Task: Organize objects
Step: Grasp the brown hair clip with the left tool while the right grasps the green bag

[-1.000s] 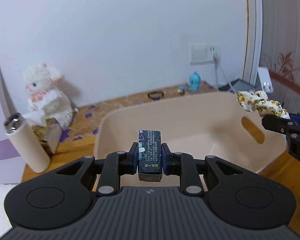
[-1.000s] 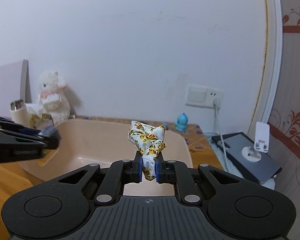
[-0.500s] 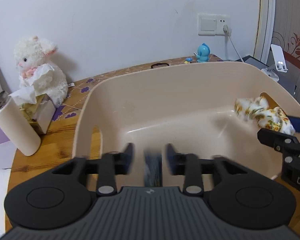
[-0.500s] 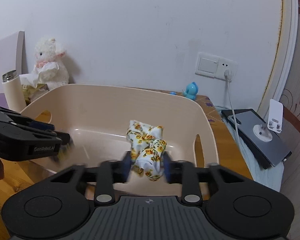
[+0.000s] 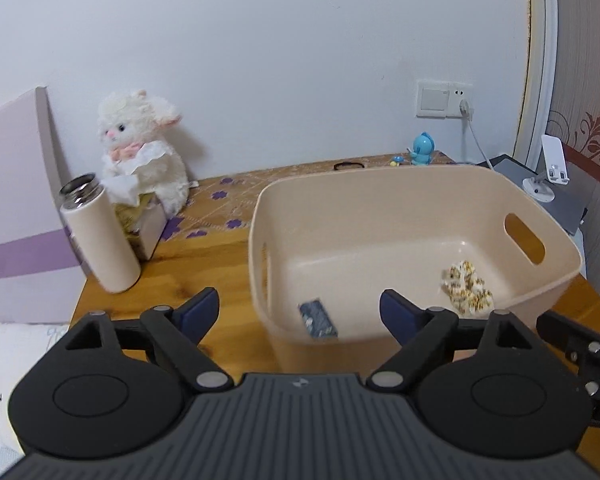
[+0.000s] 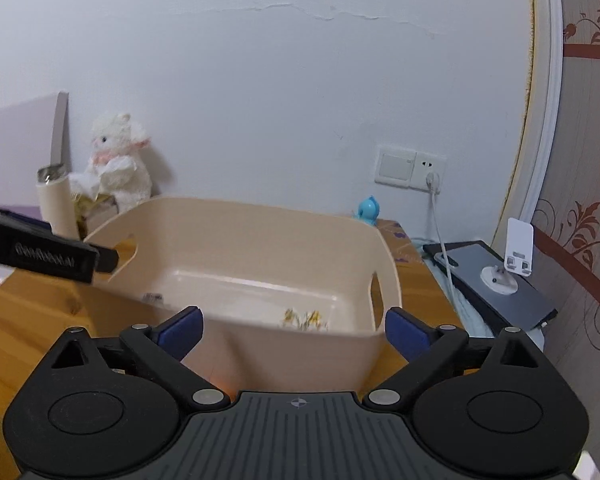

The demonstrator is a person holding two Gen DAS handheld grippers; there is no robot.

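Hovering spread and empty, the left tool (image 5: 300,310) and right tool (image 6: 292,326) flanked the beige plastic tub (image 5: 380,184) on the wooden table (image 5: 204,268). Inside lay the small dark printed box (image 5: 318,319) and the yellow-flowered fabric scrunchie (image 5: 466,289), well apart. Any careless sweep might have bumped the tub's near wall or toppled the cream steel-capped bottle (image 5: 98,236) standing nearby.
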